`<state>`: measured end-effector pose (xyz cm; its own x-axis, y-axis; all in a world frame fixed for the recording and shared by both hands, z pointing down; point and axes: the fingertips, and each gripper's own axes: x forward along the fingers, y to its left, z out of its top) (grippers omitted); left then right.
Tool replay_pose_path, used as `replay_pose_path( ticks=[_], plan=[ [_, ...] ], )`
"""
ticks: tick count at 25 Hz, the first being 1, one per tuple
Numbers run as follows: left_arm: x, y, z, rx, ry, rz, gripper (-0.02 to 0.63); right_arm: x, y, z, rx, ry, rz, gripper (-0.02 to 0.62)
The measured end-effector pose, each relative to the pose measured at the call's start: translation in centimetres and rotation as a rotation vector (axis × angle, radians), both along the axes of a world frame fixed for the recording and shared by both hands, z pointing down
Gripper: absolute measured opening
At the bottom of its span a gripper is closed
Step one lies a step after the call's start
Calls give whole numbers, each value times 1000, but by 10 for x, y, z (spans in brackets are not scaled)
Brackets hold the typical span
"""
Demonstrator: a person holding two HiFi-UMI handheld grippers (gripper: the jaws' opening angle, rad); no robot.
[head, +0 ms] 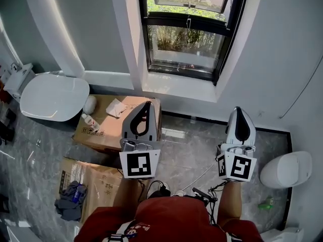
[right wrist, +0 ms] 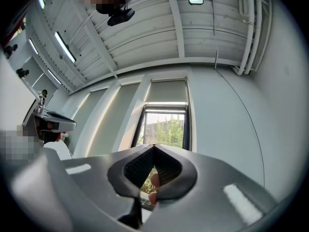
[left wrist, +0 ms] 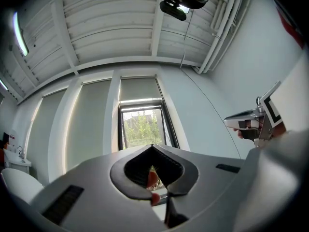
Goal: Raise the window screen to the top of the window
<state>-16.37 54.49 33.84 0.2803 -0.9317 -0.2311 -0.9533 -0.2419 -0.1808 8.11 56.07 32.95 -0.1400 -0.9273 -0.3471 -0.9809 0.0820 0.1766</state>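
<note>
Both jaws together and empty, left gripper (head: 147, 104) and right gripper (head: 239, 110) above marble floor (head: 187, 154) before window (head: 185, 40)

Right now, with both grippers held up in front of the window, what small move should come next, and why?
Probably open the right gripper and reach it toward the small pull on the window screen. Both it and the left gripper are shut, hold nothing, and are well short of the screen.
</note>
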Motion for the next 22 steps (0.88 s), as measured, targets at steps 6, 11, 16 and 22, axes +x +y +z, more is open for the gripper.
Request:
replay_pose_path(
  ticks=[6, 11, 16, 22],
  plan=[
    [-17, -11, 5, -6, 13, 19, 6, -23, -5, 2, 11, 16, 4, 11],
    [-15, -16, 11, -3, 1, 54, 6, -24, -5, 8, -2, 18, 29, 11],
    [-13, -25, 16, -10, -2, 67, 6, -24, -11, 14, -14, 33, 40, 11],
    [-9, -43, 23, -6, 6, 70, 6, -23, -31, 22, -15, 42, 39, 11]
  ],
)
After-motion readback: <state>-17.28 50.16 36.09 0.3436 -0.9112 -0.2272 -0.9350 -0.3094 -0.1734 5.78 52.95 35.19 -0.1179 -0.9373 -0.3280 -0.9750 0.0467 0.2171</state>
